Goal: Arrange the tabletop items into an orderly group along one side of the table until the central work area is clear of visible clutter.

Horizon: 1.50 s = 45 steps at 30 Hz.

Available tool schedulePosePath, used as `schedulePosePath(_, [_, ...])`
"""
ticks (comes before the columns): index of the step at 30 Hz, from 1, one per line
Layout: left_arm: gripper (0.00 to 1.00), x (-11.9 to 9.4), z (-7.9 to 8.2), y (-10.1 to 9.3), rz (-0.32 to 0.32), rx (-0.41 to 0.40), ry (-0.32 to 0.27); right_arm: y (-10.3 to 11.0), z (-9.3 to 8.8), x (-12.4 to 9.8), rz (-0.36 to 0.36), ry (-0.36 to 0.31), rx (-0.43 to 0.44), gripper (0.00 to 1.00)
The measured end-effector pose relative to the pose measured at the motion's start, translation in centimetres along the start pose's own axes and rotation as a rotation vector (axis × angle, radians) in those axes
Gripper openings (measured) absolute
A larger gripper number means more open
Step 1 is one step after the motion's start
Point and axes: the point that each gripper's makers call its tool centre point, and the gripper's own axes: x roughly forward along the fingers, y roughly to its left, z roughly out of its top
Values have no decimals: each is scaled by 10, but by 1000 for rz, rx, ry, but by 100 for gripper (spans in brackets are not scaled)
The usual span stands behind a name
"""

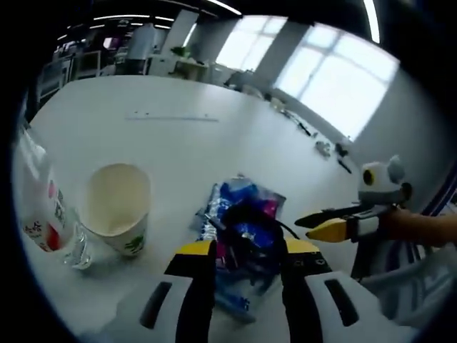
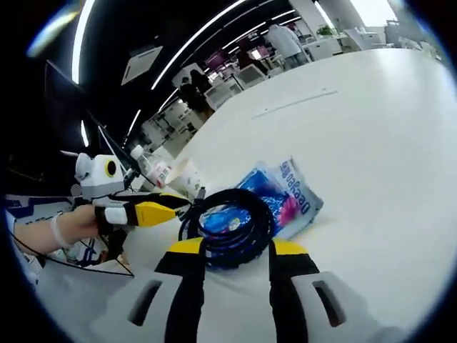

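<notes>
A coil of dark cable (image 2: 230,227) lies on top of a blue plastic packet (image 2: 285,191) on a white table (image 2: 371,121), just beyond the tips of the right gripper (image 2: 235,250). The coil is roughly round, so it has no clear long axis. The packet does: in the right gripper view it runs from near left to far right, with pink patches and white lettering along its right edge (too blurred to read with any confidence).

In the left gripper view the same coil (image 1: 250,232) and packet (image 1: 239,204) sit between and just past the 2 yellow-tipped jaws of the left gripper (image 1: 248,250). Those jaws stand spread apart on either side of the heap; whether they touch it cannot be told. The right gripper's jaws are likewise spread, with the coil just ahead of the gap.

Left of the packet stands a paper cup (image 1: 118,207), cream inside, tilted, with a green mark low on its wall. Touching it further left is a clear plastic bottle (image 1: 46,207) with a red and white label, its print unreadable.

The far table surface is bare white, with office desks and bright windows (image 1: 335,78) behind.
</notes>
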Motion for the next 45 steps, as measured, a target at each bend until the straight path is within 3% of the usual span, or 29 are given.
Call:
schedulePosePath(13, [27, 8, -1, 6, 0, -46, 21, -8, -4, 10, 1, 0, 103, 23])
schedulePosePath(17, [25, 12, -1, 8, -1, -60, 28, -9, -5, 13, -3, 13, 84, 21])
schedulePosePath(45, [16, 24, -5, 12, -9, -113, 50, -14, -8, 24, 1, 9, 199, 7])
